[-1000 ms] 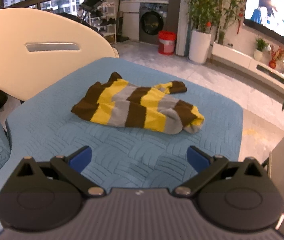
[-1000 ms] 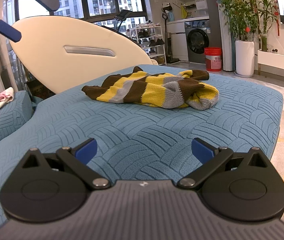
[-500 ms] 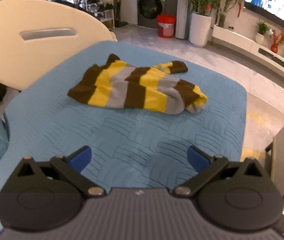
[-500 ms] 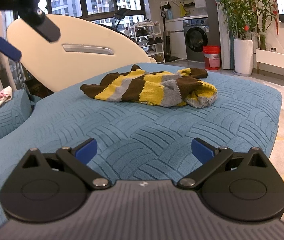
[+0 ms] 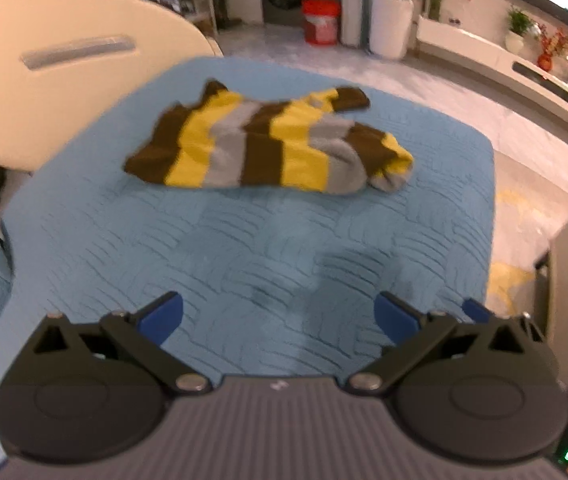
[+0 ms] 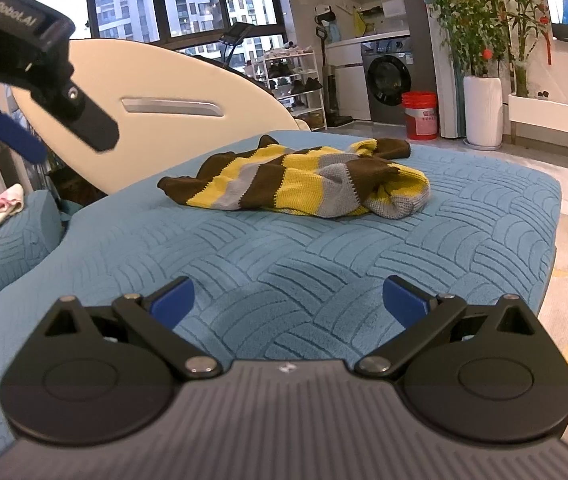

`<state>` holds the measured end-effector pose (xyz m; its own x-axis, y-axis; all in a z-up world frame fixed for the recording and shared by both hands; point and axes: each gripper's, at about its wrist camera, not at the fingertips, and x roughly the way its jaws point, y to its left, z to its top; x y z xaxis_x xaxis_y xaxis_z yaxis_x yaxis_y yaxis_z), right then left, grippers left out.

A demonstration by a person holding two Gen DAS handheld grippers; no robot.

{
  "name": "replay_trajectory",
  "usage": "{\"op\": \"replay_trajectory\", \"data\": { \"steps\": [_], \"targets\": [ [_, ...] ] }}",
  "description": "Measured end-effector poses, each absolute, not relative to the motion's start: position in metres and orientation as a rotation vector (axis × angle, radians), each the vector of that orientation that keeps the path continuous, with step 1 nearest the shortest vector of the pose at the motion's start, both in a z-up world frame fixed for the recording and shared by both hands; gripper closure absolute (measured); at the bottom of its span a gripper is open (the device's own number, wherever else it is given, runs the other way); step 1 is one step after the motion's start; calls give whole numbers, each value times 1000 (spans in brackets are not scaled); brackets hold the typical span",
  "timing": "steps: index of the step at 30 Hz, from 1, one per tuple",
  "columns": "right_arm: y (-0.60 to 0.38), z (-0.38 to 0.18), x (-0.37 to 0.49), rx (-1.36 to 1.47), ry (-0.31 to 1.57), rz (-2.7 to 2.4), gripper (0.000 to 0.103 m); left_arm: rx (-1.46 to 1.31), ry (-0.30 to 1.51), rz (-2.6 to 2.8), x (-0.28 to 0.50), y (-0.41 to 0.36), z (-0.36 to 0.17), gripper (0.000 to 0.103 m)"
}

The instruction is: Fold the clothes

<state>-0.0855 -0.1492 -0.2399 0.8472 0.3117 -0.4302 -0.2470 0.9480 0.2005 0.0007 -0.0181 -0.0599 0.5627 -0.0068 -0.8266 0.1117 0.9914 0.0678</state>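
1. Your left gripper (image 5: pixel 278 316) hovers above the blue cushion (image 5: pixel 244 240), fingers spread wide, empty.
2. Your right gripper (image 6: pixel 287 298) sits low over it, likewise wide, empty.
3. The striped sweater (image 6: pixel 299 184) lies crumpled ahead, well apart from both.

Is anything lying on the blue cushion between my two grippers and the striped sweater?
Nothing visible: only bare blue cushion lies between the open right gripper, the open left gripper and the striped sweater.

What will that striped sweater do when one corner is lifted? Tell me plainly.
The striped sweater is rumpled knit, so it will likely droop and stretch. Its bunched end may unfold and trail. The textured blue cushion probably adds some drag.
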Motion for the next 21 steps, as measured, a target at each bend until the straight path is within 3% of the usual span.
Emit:
{"op": "replay_trajectory", "data": {
  "steps": [21],
  "targets": [
    [-159,-239,-89,162,459,299,0,157,890,-45,17,-32,-66,0]
  ]
}}
